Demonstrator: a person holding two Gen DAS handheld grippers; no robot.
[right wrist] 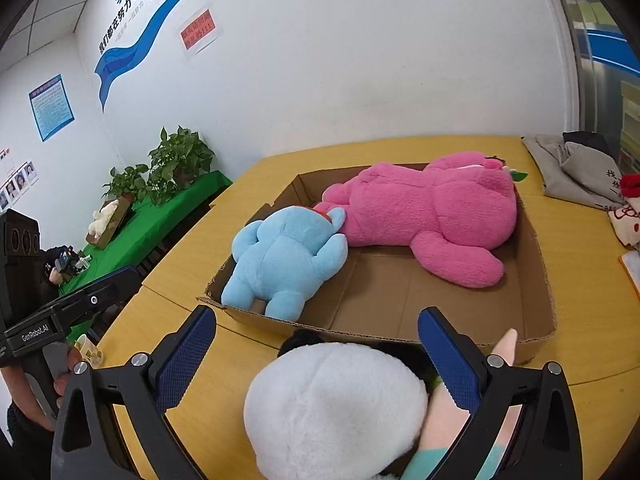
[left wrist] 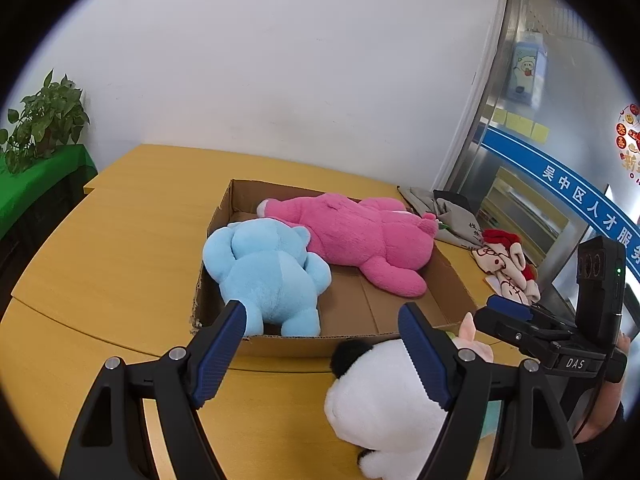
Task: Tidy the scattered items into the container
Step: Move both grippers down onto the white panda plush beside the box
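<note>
The cardboard box (left wrist: 452,280) sits open on the yellow bench (left wrist: 120,248), low-walled and with ragged edges. Two toys lie inside it: a light blue plush (left wrist: 268,276) face down in the near left corner, one foot touching the front wall, and a big pink plush (left wrist: 360,236) stretched along the far side, its head toward the right wall. The blue one's head touches the pink one. The rest of the box floor is bare cardboard.

Outside the box, just before its front wall, a white plush (right wrist: 336,408) with a black ear and a pink part beside it lies on the bench. My left gripper (left wrist: 324,356) has its jaws apart with nothing pressed between them; the white plush lies against the right finger's outer side. My right gripper (right wrist: 316,360) also has its jaws apart, the white plush low between them; whether the pads touch it I cannot tell.

To the right of the box lie a grey cloth bag (left wrist: 448,212) and a red-and-cream patterned item (left wrist: 508,264).

Writing: "DAS" on the right gripper's body, "GenRobot.AI" on the left one's. A red notice (right wrist: 199,32) on the wall is too blurred to read.
</note>
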